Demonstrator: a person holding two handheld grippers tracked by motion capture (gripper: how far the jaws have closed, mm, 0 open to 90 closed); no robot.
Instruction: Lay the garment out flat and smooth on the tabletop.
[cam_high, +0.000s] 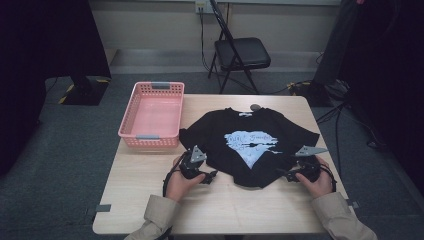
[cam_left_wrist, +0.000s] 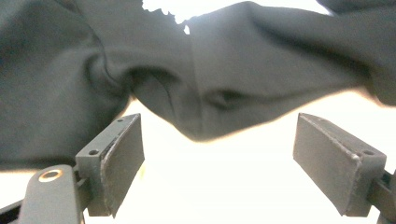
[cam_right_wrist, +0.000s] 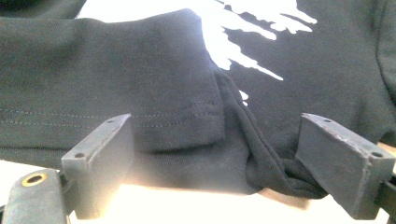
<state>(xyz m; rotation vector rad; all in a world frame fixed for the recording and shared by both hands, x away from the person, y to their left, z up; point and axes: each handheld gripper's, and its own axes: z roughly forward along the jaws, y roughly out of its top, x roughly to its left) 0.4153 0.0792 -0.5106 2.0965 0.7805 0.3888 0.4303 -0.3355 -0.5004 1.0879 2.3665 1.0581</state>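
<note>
Nearest the person, the left hand-held gripper (cam_high: 210, 176) rested low on the worktop (cam_high: 150, 200) with its jaws standing apart and nothing between them; in the left gripper view a rumpled lower corner of the black T-shirt (cam_left_wrist: 205, 88) sagged just ahead of the open jaws, not yet touched. The right hand-held gripper (cam_high: 286, 175) likewise had its jaws spread wide, and in the right gripper view the shirt's folded-over hem and a twisted bunch of cloth (cam_right_wrist: 261, 163) lay between and just beyond them, the far jaw seemingly brushing the bunch.

Ahead of both grippers the T-shirt (cam_high: 250, 145) lay spread face up, its pale print (cam_high: 248, 145) showing, the collar pointing away from the person. Beyond the left gripper and off to its outer side stood the pink basket (cam_high: 152, 112), empty, just beside the shirt's sleeve.

The risk, as I judged it, lay in the bunched fabric: closing on the twisted roll on the right could pinch several layers, so the hem would lift crooked and any fold would come out skewed. On the left, the drooping corner was small; a shallow bite might slip off, leaving one side dragging across the worktop.
</note>
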